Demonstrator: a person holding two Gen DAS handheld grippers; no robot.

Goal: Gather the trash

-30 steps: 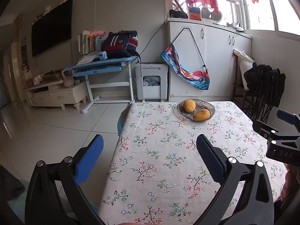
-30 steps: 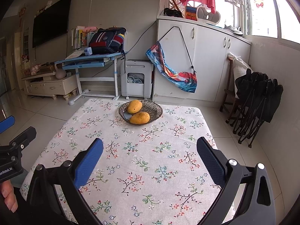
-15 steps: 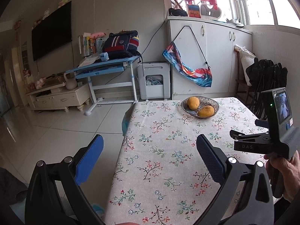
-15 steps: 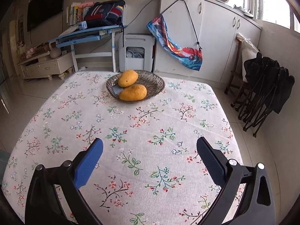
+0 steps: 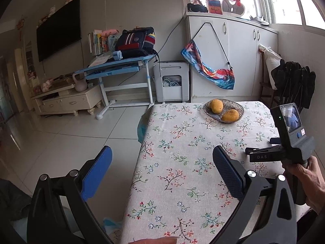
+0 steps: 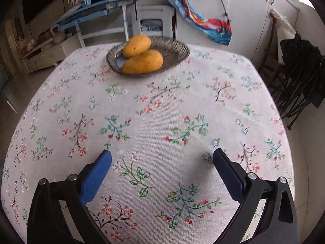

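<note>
No loose trash shows on the floral tablecloth (image 5: 182, 162), which also fills the right wrist view (image 6: 162, 111). My left gripper (image 5: 162, 174) is open and empty, over the table's near left corner. My right gripper (image 6: 162, 174) is open and empty, low over the cloth, pointing at the dish. In the left wrist view the right gripper's body (image 5: 288, 142) is at the right, held by a hand. A pale blue plastic bag (image 5: 142, 127) hangs at the table's left side, partly hidden.
A grey dish (image 6: 174, 55) with two mangoes (image 6: 142, 62) sits at the table's far end; it also shows in the left wrist view (image 5: 223, 110). Black folded chairs (image 6: 294, 77) stand right of the table. A blue desk (image 5: 117, 69) and white cabinets (image 5: 233, 57) are behind.
My right gripper has moved forward and down over the table, closer to the dish. The left gripper has pulled back and turned a little left. Both stay open.
</note>
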